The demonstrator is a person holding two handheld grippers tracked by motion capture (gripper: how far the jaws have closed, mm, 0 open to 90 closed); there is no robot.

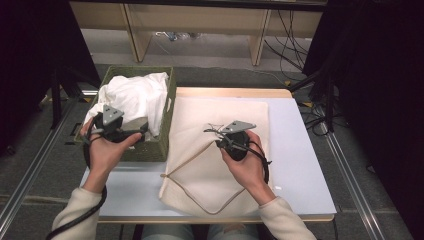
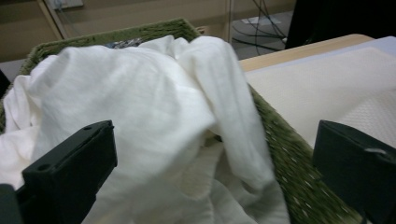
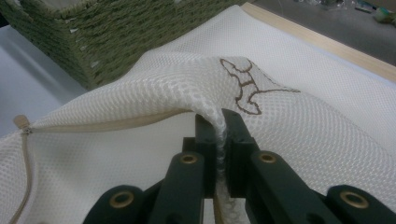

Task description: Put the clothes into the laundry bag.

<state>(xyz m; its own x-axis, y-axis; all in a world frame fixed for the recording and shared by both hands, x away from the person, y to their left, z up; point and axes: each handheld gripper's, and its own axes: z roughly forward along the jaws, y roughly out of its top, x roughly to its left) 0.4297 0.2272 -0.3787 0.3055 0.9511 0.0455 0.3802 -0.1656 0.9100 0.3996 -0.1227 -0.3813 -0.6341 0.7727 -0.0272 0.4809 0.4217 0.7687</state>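
The cream mesh laundry bag with a tan zipper (image 1: pixel 215 150) is light, limp and open-weave, so expect it to sag and drag wherever you don't hold it; take it by the folded edge of the mouth, near the zipper, where the layers bunch thick enough to pinch. It lies flat across the pale table (image 1: pixel 305 165), its near corner turned up to show the opening. Your right gripper (image 3: pixel 218 140) is clamped on that raised flap. The crumpled white cotton garment (image 2: pixel 140 107) looks equally soft and should gather easily; it is heaped in the green woven basket (image 1: pixel 167 90) just left of the bag. Your left gripper (image 2: pixel 210 163) hangs over it, jaws spread wide, holding nothing.
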